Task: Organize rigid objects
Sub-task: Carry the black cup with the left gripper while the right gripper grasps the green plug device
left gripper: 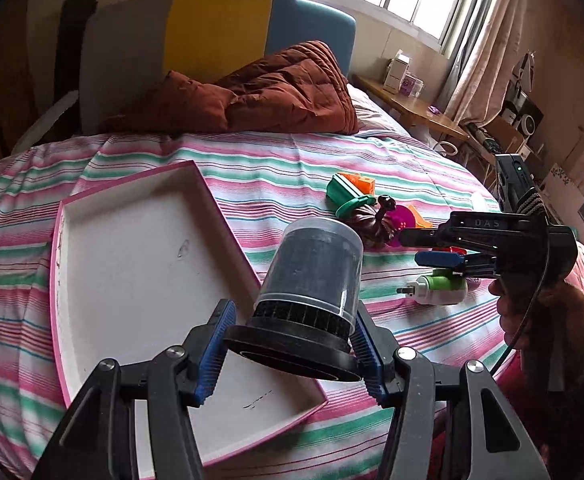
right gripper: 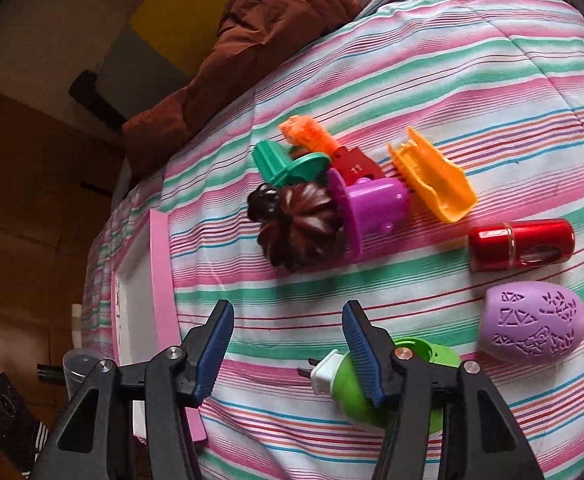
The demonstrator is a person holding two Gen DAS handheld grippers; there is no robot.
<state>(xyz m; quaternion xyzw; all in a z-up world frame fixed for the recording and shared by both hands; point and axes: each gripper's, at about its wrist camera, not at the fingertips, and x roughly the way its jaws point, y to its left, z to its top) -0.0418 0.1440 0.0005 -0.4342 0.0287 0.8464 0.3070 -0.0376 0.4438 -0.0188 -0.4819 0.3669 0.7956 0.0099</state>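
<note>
A: Striped bedding covers the bed [left gripper: 251,160], with a brown quilt [left gripper: 275,88] bunched at the headboard. Where do things stand?

B: Start at the left claw [left gripper: 287,354]. It is clamped on the black base of a jar [left gripper: 312,276], a clear-capped cylinder with dark contents, held tilted above the near right edge of the tray [left gripper: 139,264]. The jar is not down yet.

A: And the tray itself?

B: White inside, pink rim, and nothing lies in it that I can see. So by my reading no item is sorted so far; the jar looks set to be the first.

A: The right claw?

B: The right claw [right gripper: 287,354] has its jaws apart with only bedding between them. One finger overlaps the green plug [right gripper: 356,384] in its own view, but nothing is gripped.

A: What is left, then?

B: Everything else, all well to the right of the tray. Nearest the tray sits the pile: a green piece [right gripper: 287,164], an orange piece [right gripper: 310,134], a dark brown mould [right gripper: 296,232], a purple piece [right gripper: 368,208], a red block [right gripper: 354,166] and an orange scoop [right gripper: 432,176]. Farther from the tray lie a red cylinder [right gripper: 522,244] and a lilac egg [right gripper: 532,320], with the green plug beside the egg.

A: So, early days?

B: I would judge so: one thing in hand, nine on the bed.
</note>
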